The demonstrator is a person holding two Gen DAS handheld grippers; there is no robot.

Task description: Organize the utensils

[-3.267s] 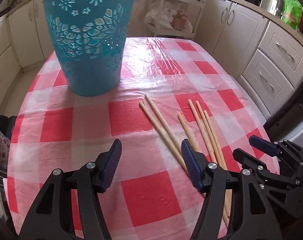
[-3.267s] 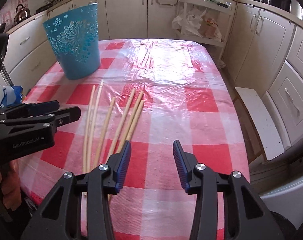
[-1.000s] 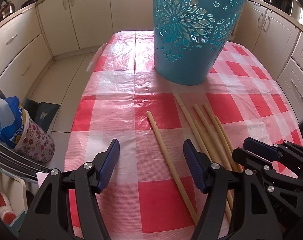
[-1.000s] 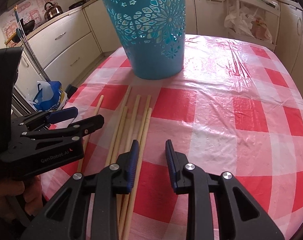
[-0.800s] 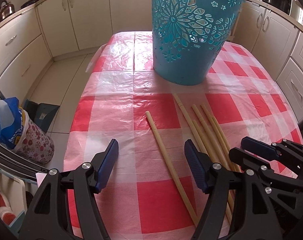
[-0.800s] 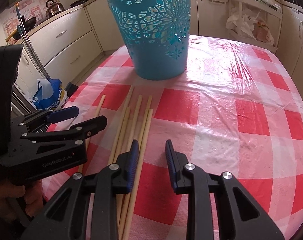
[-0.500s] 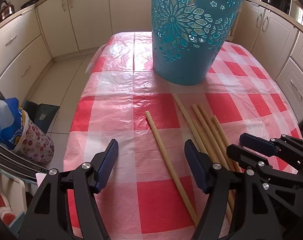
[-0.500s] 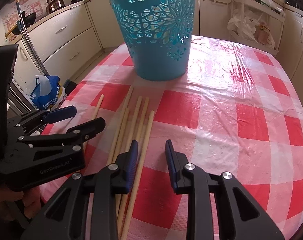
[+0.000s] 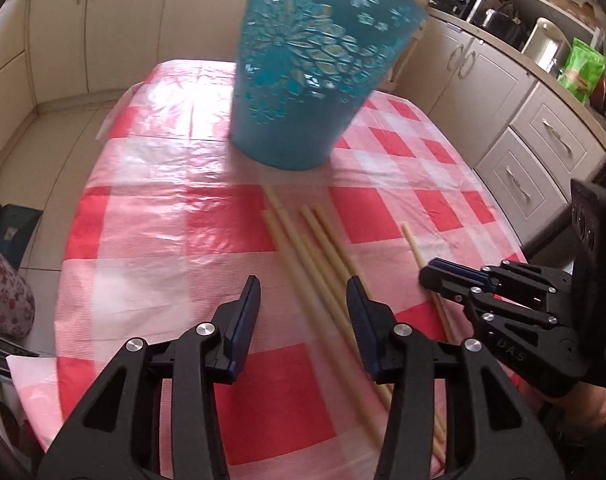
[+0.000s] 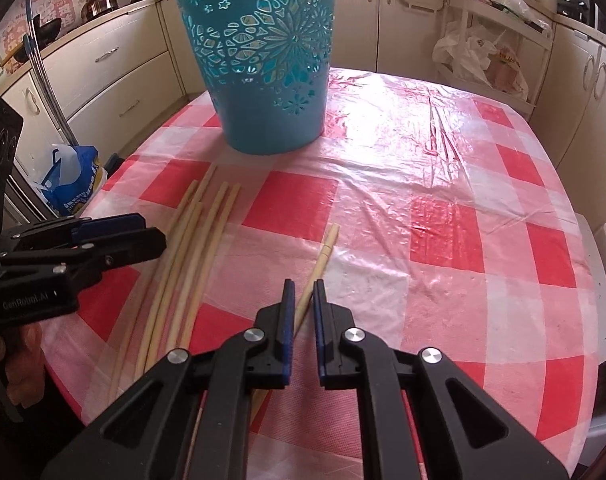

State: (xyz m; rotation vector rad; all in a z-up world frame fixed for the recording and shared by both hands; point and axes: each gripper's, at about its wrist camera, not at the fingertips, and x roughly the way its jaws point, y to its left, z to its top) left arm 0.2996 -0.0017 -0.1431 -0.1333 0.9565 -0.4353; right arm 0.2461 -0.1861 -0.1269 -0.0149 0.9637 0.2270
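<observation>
Several pale wooden chopsticks [image 9: 303, 248] [image 10: 191, 248] lie side by side on the red-and-white checked tablecloth [image 10: 443, 240]. Just beyond their far ends stands a teal cut-out basket [image 9: 303, 80] [image 10: 263, 80]. My left gripper [image 9: 302, 292] [image 10: 153, 231] hovers over the bundle. Its jaws are closing, with the sticks between them but clear of the pads. My right gripper [image 10: 303, 286] [image 9: 427, 273] is shut on one chopstick [image 10: 323, 256] [image 9: 413, 244], which lies apart to the right of the rest and sticks out ahead of the jaws.
The table's rounded near edge runs under both grippers. Cream kitchen cabinets [image 9: 543, 152] ring the table. A blue-and-white bag [image 10: 69, 176] sits on the floor at left. A white trolley with plastic bags [image 10: 483, 52] stands behind the table.
The right jaws closed on one chopstick and drew it to the right, away from the others. The left gripper swung right over the bundle and its jaws narrowed.
</observation>
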